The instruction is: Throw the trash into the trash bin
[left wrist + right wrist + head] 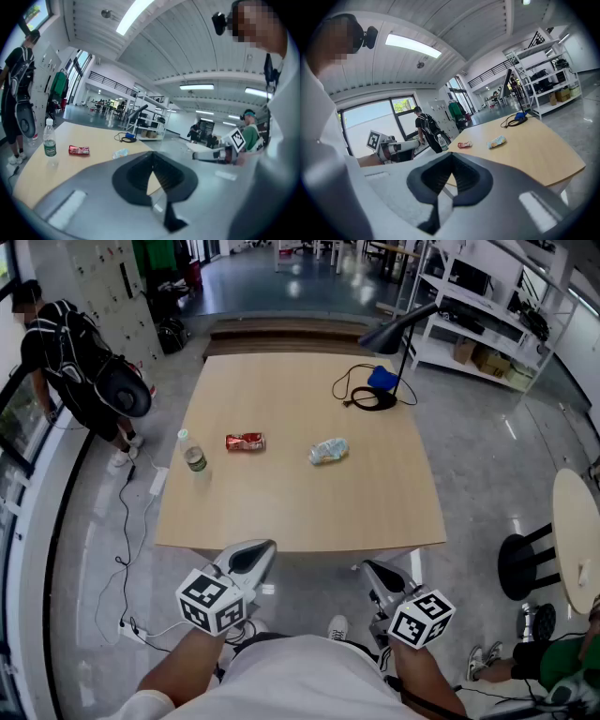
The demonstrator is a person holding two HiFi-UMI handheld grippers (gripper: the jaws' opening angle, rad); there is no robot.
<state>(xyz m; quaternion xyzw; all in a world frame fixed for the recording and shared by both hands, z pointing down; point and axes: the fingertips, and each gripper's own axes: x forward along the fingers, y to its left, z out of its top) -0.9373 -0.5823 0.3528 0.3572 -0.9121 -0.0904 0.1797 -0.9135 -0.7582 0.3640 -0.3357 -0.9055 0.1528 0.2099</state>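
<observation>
Trash, three pieces, on the wooden table (300, 507):
- Red flattened piece (246, 442), left of the table's centre; too small to tell can from wrapper.
- Crumpled pale wrapper (328, 451) with blue print, near the table's centre; print unreadable.
- Clear water bottle (193, 454), green label, upright near the table's left edge.

Grippers: left gripper (255, 554) and right gripper (377, 572), both off the table's near edge, claws closed with nothing between them.

Other: black cable coil (373, 399) at the table's far right corner. The person's arms are cut off by the lower frame edge.
</observation>
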